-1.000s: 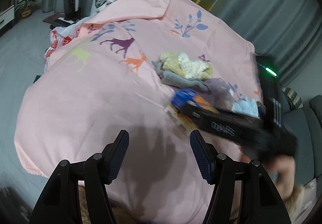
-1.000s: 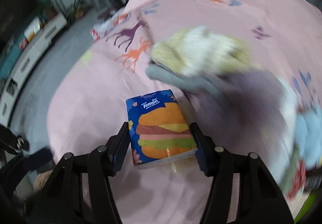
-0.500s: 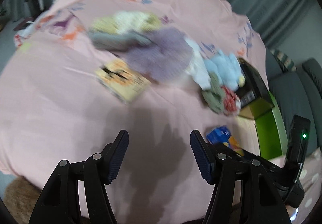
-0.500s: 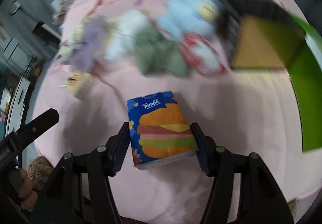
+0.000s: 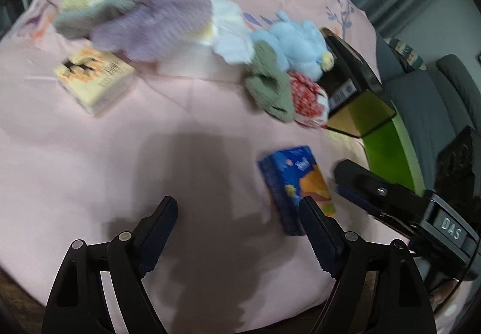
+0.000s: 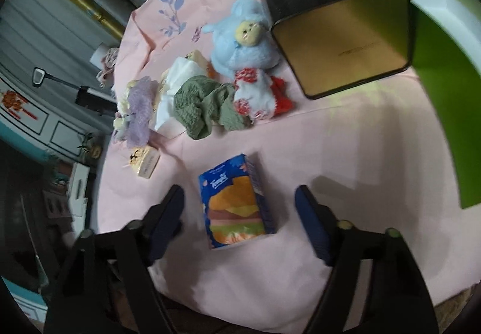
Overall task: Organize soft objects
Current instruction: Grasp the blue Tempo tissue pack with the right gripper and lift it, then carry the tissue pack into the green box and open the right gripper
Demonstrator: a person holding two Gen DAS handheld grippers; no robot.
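Both grippers stand with jaws apart, holding nothing. The tissue pack [image 6: 237, 201] lies flat on the pink sheet [image 6: 345, 147] between the right gripper [image 6: 239, 214] fingers, untouched; at 2 o'clock of the left gripper [image 5: 237, 226]. Soft toys [image 6: 240, 42] pile at 12 o'clock.

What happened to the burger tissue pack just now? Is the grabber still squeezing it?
No. The right gripper carried the blue tissue pack from beside the yellow tissue pack over toward the black box, then opened and let it go; it now lies on the pink sheet between the spread fingers. The left gripper stayed open and empty. The pile of soft toys and cloths looks unmoved.
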